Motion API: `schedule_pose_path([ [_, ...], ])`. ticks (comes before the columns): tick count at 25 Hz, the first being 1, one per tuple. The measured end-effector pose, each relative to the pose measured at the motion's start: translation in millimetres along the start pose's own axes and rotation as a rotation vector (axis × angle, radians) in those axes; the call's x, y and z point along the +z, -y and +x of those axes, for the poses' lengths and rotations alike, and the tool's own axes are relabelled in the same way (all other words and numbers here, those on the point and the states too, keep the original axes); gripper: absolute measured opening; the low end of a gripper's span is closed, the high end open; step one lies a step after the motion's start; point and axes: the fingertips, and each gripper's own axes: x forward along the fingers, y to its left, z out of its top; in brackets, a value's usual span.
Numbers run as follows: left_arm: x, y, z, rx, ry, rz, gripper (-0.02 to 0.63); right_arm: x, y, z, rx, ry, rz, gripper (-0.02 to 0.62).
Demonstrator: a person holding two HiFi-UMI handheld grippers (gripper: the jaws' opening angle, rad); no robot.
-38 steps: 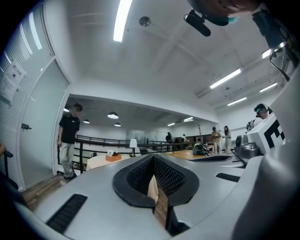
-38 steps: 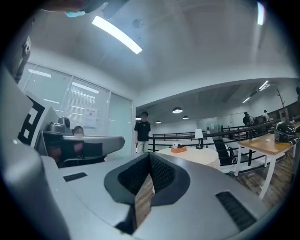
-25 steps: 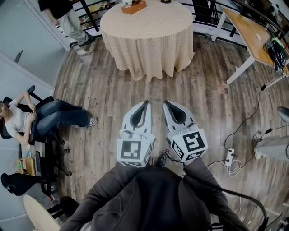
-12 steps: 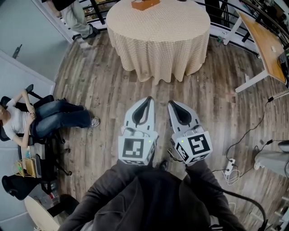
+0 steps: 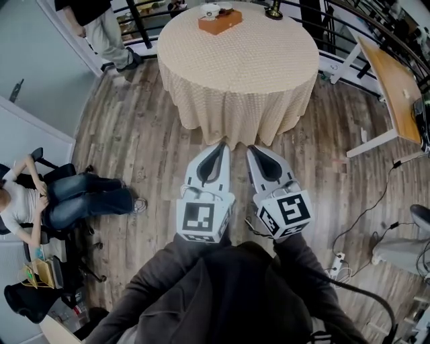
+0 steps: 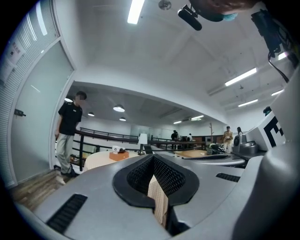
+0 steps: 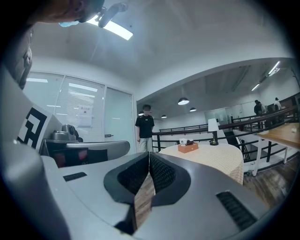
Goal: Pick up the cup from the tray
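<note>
A white cup sits on an orange-brown tray at the far side of a round table draped in a beige cloth. The cup and tray also show in the right gripper view, and the tray is small and far in the left gripper view. My left gripper and right gripper are held side by side over the wooden floor, short of the table's near edge. Both are shut, with nothing between their jaws.
A small lamp stands on the table by the tray. A person stands by a black railing at the far left. Another person sits in a chair at the left. A wooden desk and floor cables lie to the right.
The view has advanced toward the round table, which now sits closer and lower in the head view, with cup and lamp in sight. Both grippers stay shut, side by side.
</note>
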Motion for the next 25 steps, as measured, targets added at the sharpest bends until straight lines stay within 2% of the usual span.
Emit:
schedule_pose_path([
  [5,4,-17,27,-0.014,-0.001,0.002,0.008,11,16,29,-0.017,0.004,-0.024,0.006],
  [15,-15,-36,94,-0.036,-0.039,-0.004,0.007,4,60,82,-0.033,-0.005,-0.015,0.006],
  [25,-33,-61,216,-0.04,-0.096,-0.01,0.007,-4,151,168,-0.016,-0.033,0.002,0.006],
])
